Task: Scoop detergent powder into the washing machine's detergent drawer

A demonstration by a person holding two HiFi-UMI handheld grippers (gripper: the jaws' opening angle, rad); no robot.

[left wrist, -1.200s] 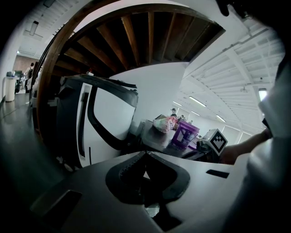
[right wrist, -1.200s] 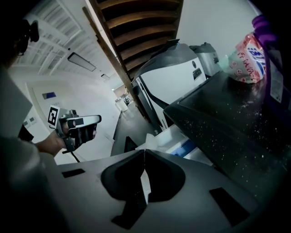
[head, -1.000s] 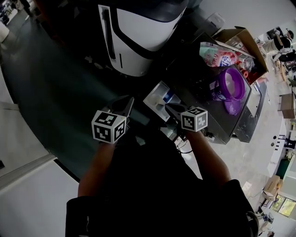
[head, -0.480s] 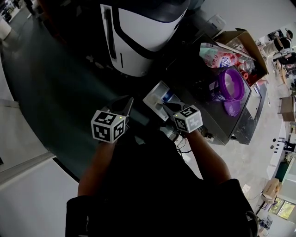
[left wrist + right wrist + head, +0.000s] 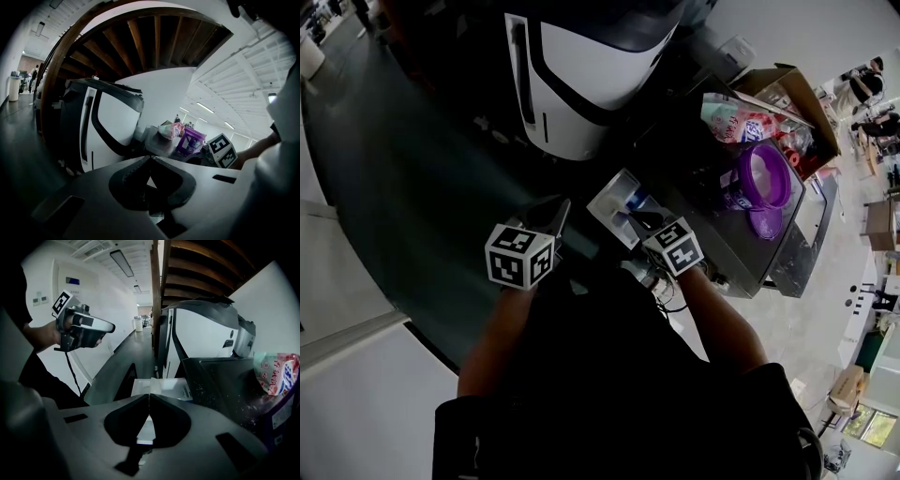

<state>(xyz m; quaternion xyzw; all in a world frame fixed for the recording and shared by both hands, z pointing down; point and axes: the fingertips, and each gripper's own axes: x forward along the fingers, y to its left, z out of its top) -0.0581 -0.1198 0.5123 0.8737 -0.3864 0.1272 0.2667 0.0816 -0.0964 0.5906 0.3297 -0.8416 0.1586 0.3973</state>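
White plastic, pale and rectangular: the detergent drawer [image 5: 614,199] stands pulled out from the front corner of the dark washing machine [image 5: 727,239]. In the head view it shows a small blue insert at its inner end. In the right gripper view the drawer [image 5: 161,386] lies directly ahead, open side up, with divided compartments; whether any powder is in them cannot be told. Fine pale specks are scattered on the machine's dark top [image 5: 225,380].

On that top, well back from the drawer, sits a purple detergent tub [image 5: 764,173] with its lid off (a purple lid lies just beside it). A pink printed bag [image 5: 731,117] and an open cardboard box [image 5: 802,89] are behind it. A large white-and-black appliance [image 5: 591,75] stands to the left of the machine.

The right gripper [image 5: 639,221] is held low, pointing at the drawer with its tips just short of the drawer's near end. Its jaws are pressed together at the tips [image 5: 149,395] with nothing between them.

The left gripper [image 5: 555,214] is held off to the drawer's left, apart from it and over bare floor. Its jaws [image 5: 149,158] are likewise closed tip to tip and empty. Both forearms are extended forward from the body.
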